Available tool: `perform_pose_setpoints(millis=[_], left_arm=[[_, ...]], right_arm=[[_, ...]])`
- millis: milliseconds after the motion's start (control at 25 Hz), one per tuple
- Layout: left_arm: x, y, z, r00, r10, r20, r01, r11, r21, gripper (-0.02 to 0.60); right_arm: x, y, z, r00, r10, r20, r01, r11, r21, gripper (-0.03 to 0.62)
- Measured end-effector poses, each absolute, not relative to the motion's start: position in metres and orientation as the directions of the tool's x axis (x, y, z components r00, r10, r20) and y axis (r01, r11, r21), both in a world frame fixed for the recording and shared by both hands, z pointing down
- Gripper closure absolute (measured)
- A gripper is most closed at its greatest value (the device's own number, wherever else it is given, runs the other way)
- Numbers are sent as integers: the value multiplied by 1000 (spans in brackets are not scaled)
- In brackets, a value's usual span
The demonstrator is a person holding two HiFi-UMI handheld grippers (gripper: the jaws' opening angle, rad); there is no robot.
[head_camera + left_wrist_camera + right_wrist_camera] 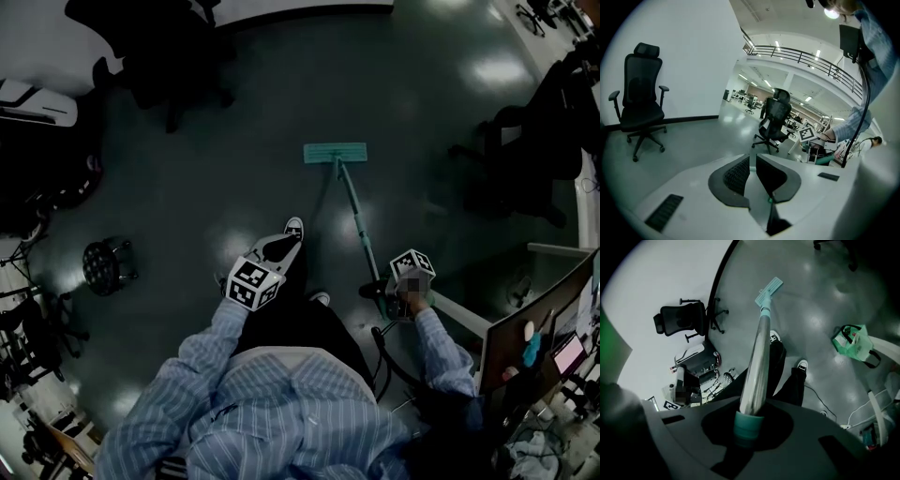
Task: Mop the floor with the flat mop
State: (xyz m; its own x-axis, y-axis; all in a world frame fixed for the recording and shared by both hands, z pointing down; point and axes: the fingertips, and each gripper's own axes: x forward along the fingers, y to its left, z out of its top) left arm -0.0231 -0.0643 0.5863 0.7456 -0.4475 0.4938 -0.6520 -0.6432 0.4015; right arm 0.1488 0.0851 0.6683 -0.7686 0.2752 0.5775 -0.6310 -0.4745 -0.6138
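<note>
Teal metal-pole flat mop (335, 153) clamped in right gripper (750, 423) fingers; left gripper (752, 171) closed, empty. One-handed push may twist pole.

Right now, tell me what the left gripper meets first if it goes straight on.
Likely the black office chair standing ahead of the left gripper, across the floor; depth is unclear.

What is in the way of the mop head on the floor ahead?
Nothing visible. The floor just ahead of the mop head is bare; a chair stands off to its left, a second chair to its right.
</note>
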Motion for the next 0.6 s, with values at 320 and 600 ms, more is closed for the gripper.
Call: perform_pose_setpoints(millis=[320,600], left_arm=[[-44,-128,598,733,-454,507,-671,-604,430,537],[-67,-180,609,712,-475,517,-698,-553,455,537]], right_arm=[[129,-30,681,-749,300,590,-657,-448,-606,560],[113,-147,698,-743,274,611,-661,-445,-604,560]])
